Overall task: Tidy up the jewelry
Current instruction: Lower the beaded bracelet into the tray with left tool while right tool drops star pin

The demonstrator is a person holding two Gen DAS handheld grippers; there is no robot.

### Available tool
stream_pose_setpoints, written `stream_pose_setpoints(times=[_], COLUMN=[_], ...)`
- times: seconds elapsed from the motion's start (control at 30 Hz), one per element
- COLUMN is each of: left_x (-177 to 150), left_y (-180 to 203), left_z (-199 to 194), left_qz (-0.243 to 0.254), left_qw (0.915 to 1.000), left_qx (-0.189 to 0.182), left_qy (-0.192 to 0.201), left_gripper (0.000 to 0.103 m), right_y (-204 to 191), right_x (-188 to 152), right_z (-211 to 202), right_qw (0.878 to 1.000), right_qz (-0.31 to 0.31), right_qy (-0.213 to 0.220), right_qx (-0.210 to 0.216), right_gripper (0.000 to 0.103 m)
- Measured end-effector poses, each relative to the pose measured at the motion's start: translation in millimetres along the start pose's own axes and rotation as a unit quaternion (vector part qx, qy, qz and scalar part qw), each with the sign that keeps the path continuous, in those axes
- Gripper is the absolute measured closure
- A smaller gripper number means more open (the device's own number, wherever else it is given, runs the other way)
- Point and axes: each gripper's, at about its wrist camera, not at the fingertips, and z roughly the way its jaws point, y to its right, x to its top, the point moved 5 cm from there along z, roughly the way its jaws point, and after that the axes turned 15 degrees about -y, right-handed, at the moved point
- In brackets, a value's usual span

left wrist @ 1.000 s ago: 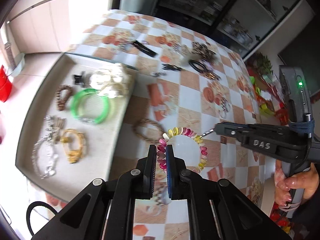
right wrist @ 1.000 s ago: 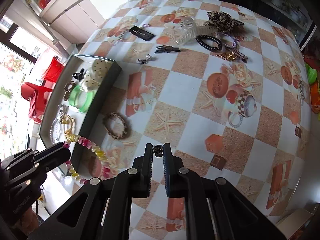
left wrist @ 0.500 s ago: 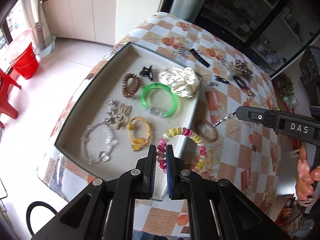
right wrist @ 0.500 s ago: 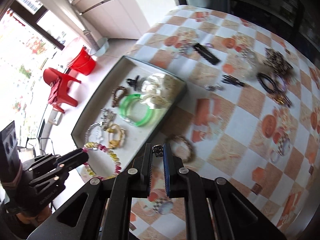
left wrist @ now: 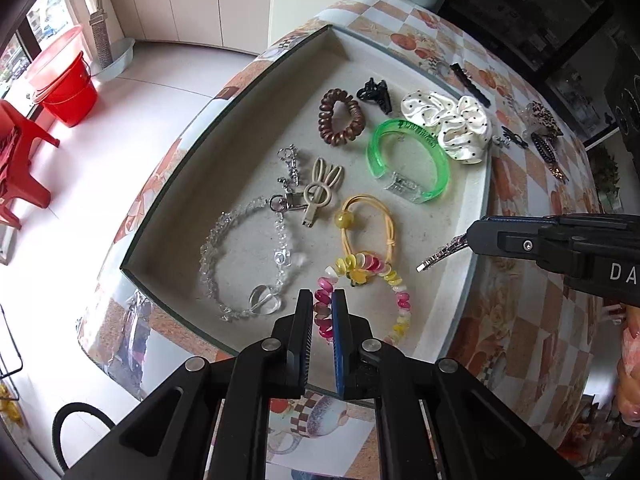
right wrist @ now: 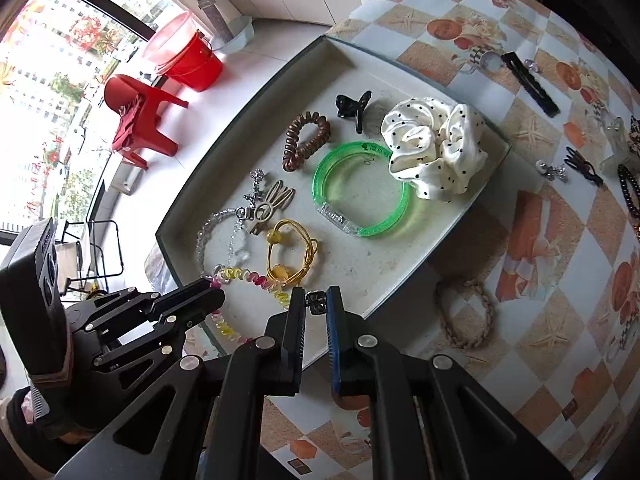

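Your left gripper (left wrist: 322, 304) was clamped on the pink-and-yellow coil bracelet (left wrist: 396, 280), pinching its pink stretch; the rest of the loop hung out over the near corner of the grey tray (left wrist: 188, 184), overlapping the yellow cord hair tie (left wrist: 370, 220) in that view (touching or just above it, can't tell). Your right gripper (right wrist: 316, 304) was squeezed tight on a small dark metal piece (right wrist: 316, 303), prob. a clip. From its own cam only the clamped end showed; the left cam showed a thin sparkly bar (left wrist: 440, 254) sticking out of those jaws over the tray's right edge. What exactly it was stayed hard to read.

Further in on the tray: a clear bead bracelet (left wrist: 240, 260), a beige bunny clip w/ metal clasps (left wrist: 320, 192), a green bangle (left wrist: 412, 160), a brown spiral tie (left wrist: 340, 116), a black claw clip (left wrist: 374, 94) and a white dotted scrunchie (left wrist: 452, 124) at the far right corner.

Off the tray, on the checkered tablecloth (right wrist: 560, 240), lay a braided beige bracelet (right wrist: 466, 312) beside the tray, then a long black clip (right wrist: 530, 82). The far-right items were cut off by the frame edge. Your hands were mostly out of frame.
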Motion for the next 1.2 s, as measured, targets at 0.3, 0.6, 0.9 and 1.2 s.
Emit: stream_pose_setpoints(times=[0.3,0.6,0.9,1.2], left_x=[8.7,13.8,15.8,18.3], left_y=[-5.8,-6.1,-5.6,-5.6], left_z=[16.6,24.6,26.5,21.5], left_qz=[-0.008,-0.006,-0.007,-0.019], left_qw=[0.9997,0.9991,0.9981,0.9974], left_qx=[0.019,0.037,0.057,0.067], left_qy=[-0.012,-0.017,-0.021,-0.019], left_gripper=[0.091,0.091,0.090,0.090], right_y=[7.2,12.8,13.3,18.7], right_x=[23.8,38.0,42.3,35.5], right_z=[25.7,47.3,55.4,30.5], right_qw=[0.999,0.999,0.998,0.998], right_qz=[0.011,0.032,0.045,0.052], right_qy=[-0.022,-0.036,-0.042,-0.018], right_qx=[-0.020,-0.019,-0.011,-0.003], right_gripper=[0.092,0.092,0.091,0.065])
